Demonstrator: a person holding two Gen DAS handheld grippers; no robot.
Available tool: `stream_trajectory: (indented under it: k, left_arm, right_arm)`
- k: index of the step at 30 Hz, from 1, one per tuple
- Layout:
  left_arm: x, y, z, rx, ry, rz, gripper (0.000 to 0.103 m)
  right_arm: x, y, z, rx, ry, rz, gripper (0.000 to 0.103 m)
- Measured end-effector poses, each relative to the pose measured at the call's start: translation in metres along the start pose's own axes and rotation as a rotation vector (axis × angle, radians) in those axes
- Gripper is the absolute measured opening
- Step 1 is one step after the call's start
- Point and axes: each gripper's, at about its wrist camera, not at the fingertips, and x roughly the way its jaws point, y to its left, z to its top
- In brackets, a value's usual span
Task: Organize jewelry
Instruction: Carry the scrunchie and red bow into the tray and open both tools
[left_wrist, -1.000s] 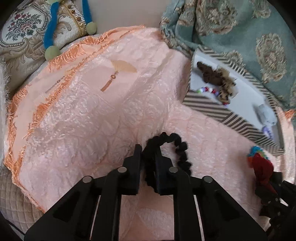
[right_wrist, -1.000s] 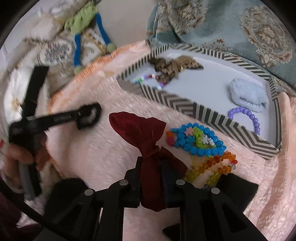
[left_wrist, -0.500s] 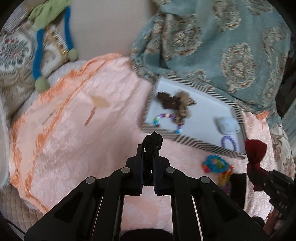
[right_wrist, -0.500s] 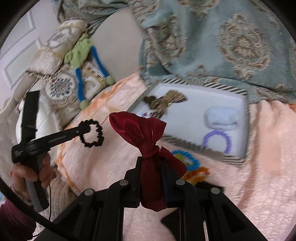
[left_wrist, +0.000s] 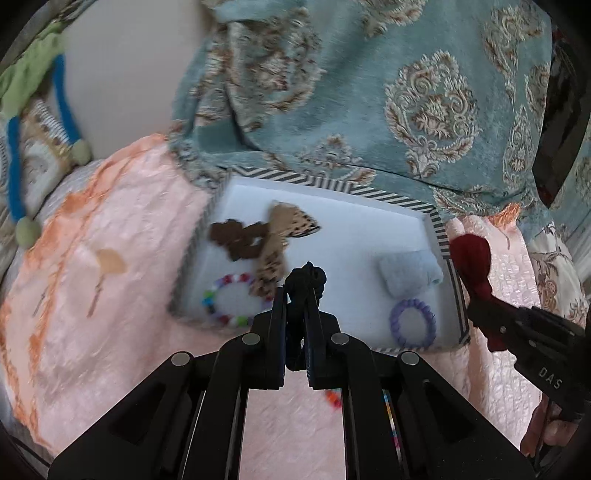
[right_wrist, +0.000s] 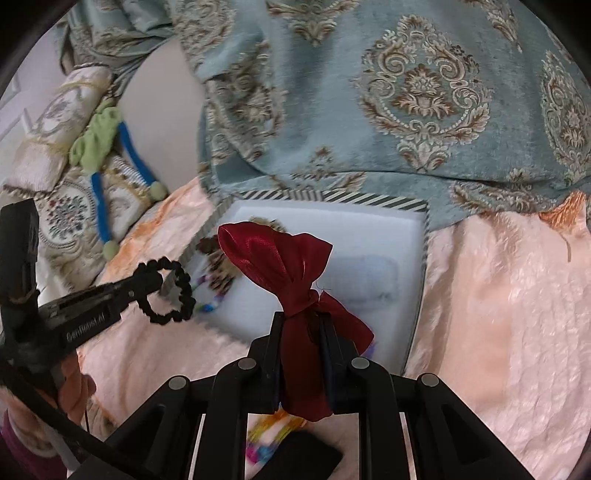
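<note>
Now left gripper (left_wrist: 300, 295) clamps black scrunchie (left_wrist: 306, 278), right gripper (right_wrist: 303, 325) clamps red bow (right_wrist: 280, 258), both over tray (left_wrist: 439, 225).

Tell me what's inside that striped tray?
In the striped tray: a brown scrunchie, a leopard-print bow, a colourful bead bracelet, a pale blue scrunchie and a purple coil hair tie. The left hand-held gripper hides part of the floor.

A bed is covered by a peach quilted bedspread (left_wrist: 122, 332). On it a striped-rimmed tray (left_wrist: 441, 236) is set, with a teal patterned blanket (left_wrist: 369, 92) draped just behind the tray.
</note>
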Motion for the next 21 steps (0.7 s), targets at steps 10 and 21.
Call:
stream_trajectory:
  k: [10,21]
  left_arm:
    - [0.066,-0.023,0.024,0.018,0.053,-0.020,0.007]
    - [0.121,0.007,0.026,-0.008,0.125,0.038,0.007]
  right_arm:
    - [0.062,-0.015,0.047,-0.048,0.062,-0.071,0.016]
    - [0.145,-0.016,0.077,-0.181,0.147,-0.129,0.016]
